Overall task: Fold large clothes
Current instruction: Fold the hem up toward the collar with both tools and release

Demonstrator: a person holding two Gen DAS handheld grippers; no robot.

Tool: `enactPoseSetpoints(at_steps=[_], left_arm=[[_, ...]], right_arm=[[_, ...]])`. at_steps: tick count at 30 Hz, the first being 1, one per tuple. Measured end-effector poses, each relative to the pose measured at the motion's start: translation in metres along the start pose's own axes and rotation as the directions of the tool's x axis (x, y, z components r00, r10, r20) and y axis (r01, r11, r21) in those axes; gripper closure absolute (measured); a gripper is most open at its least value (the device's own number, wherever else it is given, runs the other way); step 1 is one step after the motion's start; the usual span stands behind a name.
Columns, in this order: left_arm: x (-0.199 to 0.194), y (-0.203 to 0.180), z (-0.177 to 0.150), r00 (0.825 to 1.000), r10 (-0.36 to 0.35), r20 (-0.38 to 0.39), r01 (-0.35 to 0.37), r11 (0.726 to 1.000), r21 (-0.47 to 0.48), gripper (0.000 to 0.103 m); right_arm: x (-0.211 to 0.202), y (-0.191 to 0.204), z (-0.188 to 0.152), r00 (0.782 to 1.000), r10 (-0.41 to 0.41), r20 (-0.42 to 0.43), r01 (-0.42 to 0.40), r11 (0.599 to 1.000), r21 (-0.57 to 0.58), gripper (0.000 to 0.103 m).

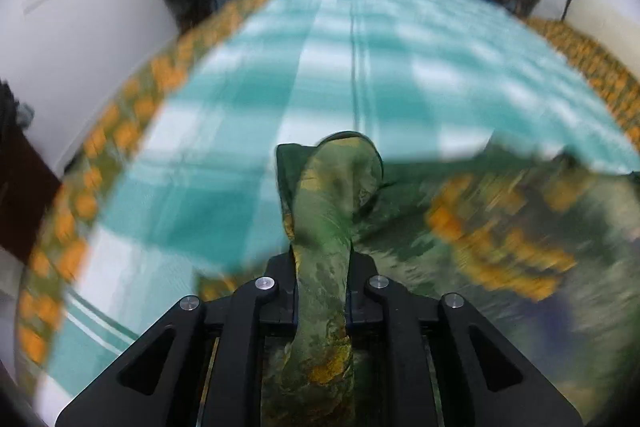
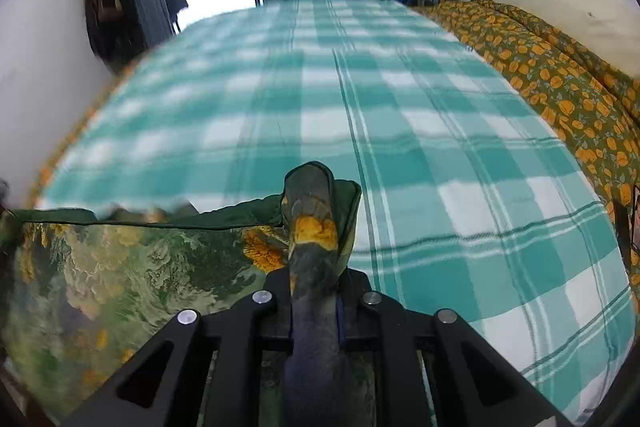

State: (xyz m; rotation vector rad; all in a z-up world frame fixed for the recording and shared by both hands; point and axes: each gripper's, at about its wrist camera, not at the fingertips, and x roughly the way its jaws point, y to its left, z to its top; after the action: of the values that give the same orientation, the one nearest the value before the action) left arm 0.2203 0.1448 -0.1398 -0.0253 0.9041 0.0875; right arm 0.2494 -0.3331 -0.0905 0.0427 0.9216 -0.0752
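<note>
- Left wrist view: clamped in my left tongs (image 1: 322, 259), a bunched fold of the green floral cloth (image 1: 324, 211) rises at the bed's near edge, the rest spilling right over the teal checked blanket (image 1: 360, 67).
- Right wrist view: my right tongs (image 2: 314, 267) pinch another fold of that cloth (image 2: 120, 267), which trails left along the near edge.

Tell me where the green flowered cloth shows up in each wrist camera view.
Left wrist: the green flowered cloth runs up the bottom centre and spreads right.
Right wrist: the cloth fills the lower left, bunched at bottom centre.
Shared landmark: the teal checked blanket.
</note>
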Motion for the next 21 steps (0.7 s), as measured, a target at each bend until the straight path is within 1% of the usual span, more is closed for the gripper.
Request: enactPoseSetpoints(at_steps=[2, 3, 6, 10, 21], left_arm=[[0.009, 0.005, -0.018, 1.000, -0.018, 0.021, 0.019, 0.999, -0.029, 0.086], [0.009, 0.008, -0.021, 0.999, -0.027, 0.048, 0.029, 0.998, -0.051, 0.084], [0.011, 0.011, -0.018, 0.998, -0.048, 0.041, 0.050, 0.997, -0.061, 0.083], [0.015, 0.013, -0.020, 0.997, -0.068, 0.046, 0.072, 0.994, -0.080, 0.082], [0.017, 0.012, -0.020, 0.997, -0.063, 0.050, 0.066, 0.995, -0.077, 0.081]], right_arm=[[0.025, 0.000, -0.024, 0.999, 0.001, -0.033, -0.001, 1.000, 0.005, 0.090], [0.035, 0.000, -0.036, 1.000, 0.005, -0.029, -0.005, 1.000, 0.013, 0.090], [0.043, -0.003, -0.053, 1.000, 0.005, 0.023, -0.006, 0.999, 0.045, 0.090], [0.043, -0.003, -0.057, 0.999, 0.008, 0.044, -0.011, 0.998, 0.059, 0.089], [0.045, -0.008, -0.058, 0.997, 0.045, 0.068, -0.050, 0.995, 0.086, 0.087]])
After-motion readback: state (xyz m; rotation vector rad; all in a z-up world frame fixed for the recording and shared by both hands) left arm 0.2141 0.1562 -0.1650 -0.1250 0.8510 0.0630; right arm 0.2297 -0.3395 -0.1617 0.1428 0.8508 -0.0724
